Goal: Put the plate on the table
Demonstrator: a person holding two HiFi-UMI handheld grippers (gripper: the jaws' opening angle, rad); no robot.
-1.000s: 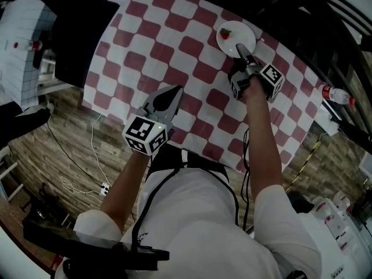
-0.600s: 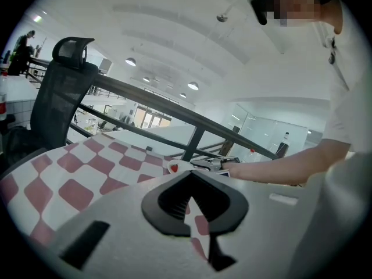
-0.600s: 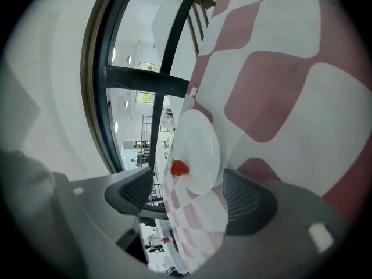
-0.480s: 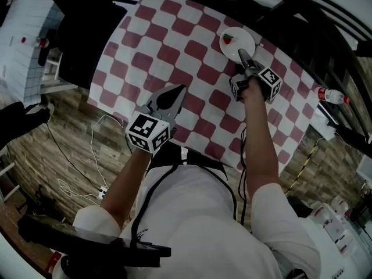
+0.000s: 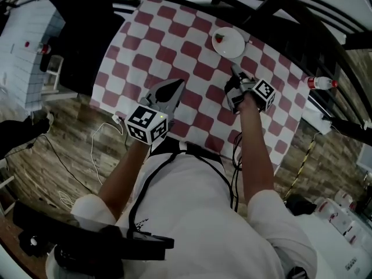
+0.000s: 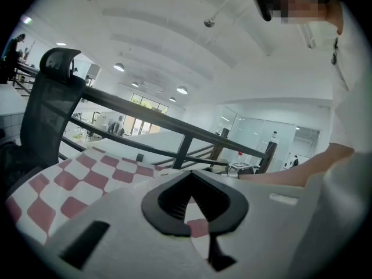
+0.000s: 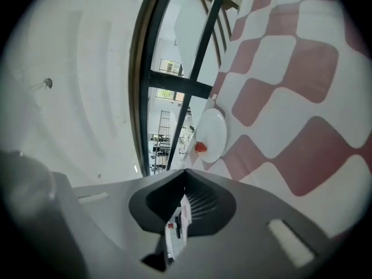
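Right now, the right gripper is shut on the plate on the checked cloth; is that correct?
No: the right gripper has just closed on nothing, short of the plate, which lies free on the checked cloth; the head view shows it.

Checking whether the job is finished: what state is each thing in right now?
plate: flat on the table, not gripped.
red fruit: lying on the plate.
right tongs: just closed, nothing between them, short of the plate.
left tongs: shut, empty.
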